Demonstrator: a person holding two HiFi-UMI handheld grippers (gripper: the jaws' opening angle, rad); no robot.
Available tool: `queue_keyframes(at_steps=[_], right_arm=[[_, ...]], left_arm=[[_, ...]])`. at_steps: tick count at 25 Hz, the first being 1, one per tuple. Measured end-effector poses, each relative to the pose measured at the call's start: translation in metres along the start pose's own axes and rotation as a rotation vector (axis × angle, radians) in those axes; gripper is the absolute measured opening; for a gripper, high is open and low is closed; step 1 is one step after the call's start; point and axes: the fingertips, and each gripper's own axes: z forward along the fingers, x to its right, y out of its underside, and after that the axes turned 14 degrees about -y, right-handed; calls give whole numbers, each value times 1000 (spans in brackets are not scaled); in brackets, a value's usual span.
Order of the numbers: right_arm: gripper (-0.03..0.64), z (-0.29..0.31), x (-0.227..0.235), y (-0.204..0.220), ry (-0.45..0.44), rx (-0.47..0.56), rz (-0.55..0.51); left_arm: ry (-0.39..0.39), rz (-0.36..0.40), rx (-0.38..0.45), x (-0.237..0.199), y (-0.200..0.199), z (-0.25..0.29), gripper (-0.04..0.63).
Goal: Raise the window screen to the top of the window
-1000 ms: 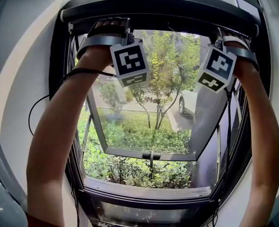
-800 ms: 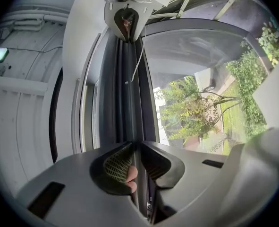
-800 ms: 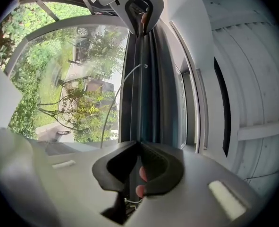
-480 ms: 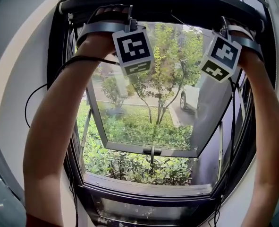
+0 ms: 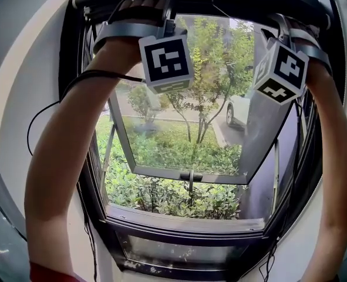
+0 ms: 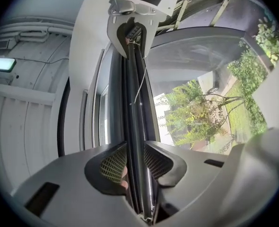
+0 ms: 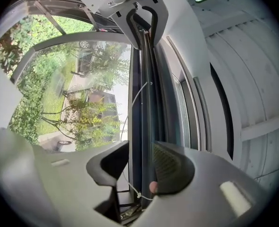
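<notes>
The window screen's dark bar sits at the top of the window frame. My left gripper reaches up to its left part and my right gripper to its right part. In the left gripper view the bar runs between the jaws of my left gripper, which have just been opening and stand close beside it. In the right gripper view the bar passes between the jaws of my right gripper, which have also just been opening, with a gap at the left jaw.
Below the bar a glass sash stands tilted outward, with trees, shrubs and a white car beyond. The sill lies at the bottom. A black cable hangs by the left arm. White wall flanks the frame on both sides.
Both hands stay up at the top bar. The whole window has slid upward in the head view, and the right gripper's marker cube has turned a little.
</notes>
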Motion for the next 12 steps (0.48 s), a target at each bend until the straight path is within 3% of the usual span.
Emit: queue_keyframes(at_steps=[3,7,12], right_arm=[[146,-10,-5,-5,18,20,-20],[146,-20,-17,-11,12,52,-35],[146,-35,-28,-20,15,86,-61]], left_arm=[[-33,40,0,-7,0,-8,104],[13,-10,31,-2,-7,-25,106],[23,-18,30,4,-3,-41,106]])
